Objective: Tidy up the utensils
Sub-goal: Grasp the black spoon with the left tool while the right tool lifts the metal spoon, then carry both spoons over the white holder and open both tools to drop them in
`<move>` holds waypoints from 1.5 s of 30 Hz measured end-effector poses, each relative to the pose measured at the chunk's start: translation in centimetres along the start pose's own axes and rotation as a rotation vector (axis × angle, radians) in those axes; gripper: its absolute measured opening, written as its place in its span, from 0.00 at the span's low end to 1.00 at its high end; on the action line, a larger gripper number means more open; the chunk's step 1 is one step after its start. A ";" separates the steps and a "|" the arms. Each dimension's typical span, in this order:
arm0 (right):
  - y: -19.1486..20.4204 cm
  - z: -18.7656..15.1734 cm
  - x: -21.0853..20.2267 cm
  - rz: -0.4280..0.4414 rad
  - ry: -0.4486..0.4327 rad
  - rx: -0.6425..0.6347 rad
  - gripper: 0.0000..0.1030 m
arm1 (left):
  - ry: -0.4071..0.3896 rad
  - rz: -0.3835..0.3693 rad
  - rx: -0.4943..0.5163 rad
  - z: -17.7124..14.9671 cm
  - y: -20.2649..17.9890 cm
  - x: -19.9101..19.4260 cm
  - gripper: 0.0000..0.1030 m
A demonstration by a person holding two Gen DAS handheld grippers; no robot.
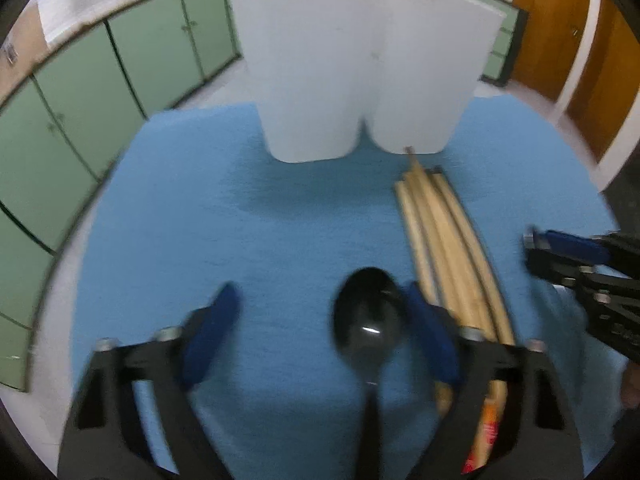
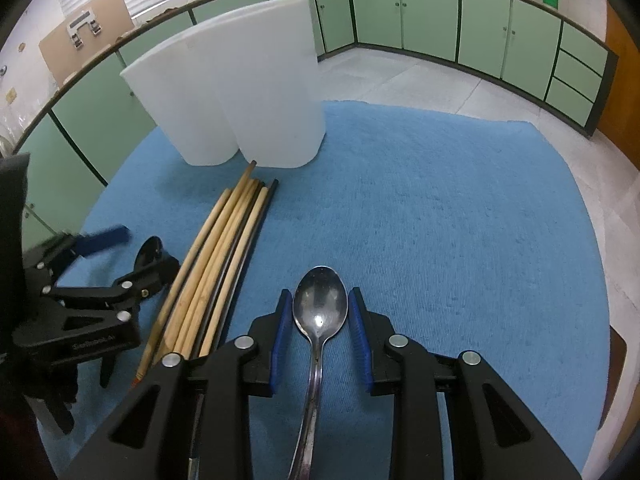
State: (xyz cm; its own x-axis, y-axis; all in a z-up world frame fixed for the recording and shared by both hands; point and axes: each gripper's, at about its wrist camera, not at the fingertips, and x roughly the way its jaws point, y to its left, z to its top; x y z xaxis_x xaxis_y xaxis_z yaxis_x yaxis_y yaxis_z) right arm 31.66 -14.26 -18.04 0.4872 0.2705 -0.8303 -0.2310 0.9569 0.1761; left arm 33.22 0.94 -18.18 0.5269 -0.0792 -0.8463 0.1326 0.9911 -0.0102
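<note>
Utensils: bundle of pale wooden chopsticks (image 2: 224,264) lying on blue cloth (image 2: 440,220), tips near two white plastic tubs (image 2: 248,92).
Left gripper (image 1: 320,320): jaws parted wide, black spoon (image 1: 370,316) between, beside one pad; contact unclear.
Right gripper (image 2: 320,320): jaws narrowly apart around shiny steel spoon (image 2: 320,308); small gaps either side.

**Gripper hardware, as seen**

Your left gripper (image 1: 316,316) and right gripper (image 2: 320,320): matte black angular frames with triangular cut-outs, silver round screw heads at pivots, blue ribbed fingers (image 2: 280,332). Faint embossed lettering marks the left body.
</note>
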 end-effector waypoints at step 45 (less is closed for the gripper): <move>0.3 15.2 -13.7 0.145 -0.615 -0.023 0.27 | -0.854 -0.233 -0.135 14.9 -1.8 -14.3 0.33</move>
State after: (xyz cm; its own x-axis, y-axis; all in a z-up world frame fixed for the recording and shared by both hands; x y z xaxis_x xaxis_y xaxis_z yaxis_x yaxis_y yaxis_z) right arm 37.75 -16.03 1.43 0.8432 0.4148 -0.3418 -0.3455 0.9054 0.2466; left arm 37.99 -1.31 1.92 0.9514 -0.2789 -0.1308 0.2424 0.9399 -0.2406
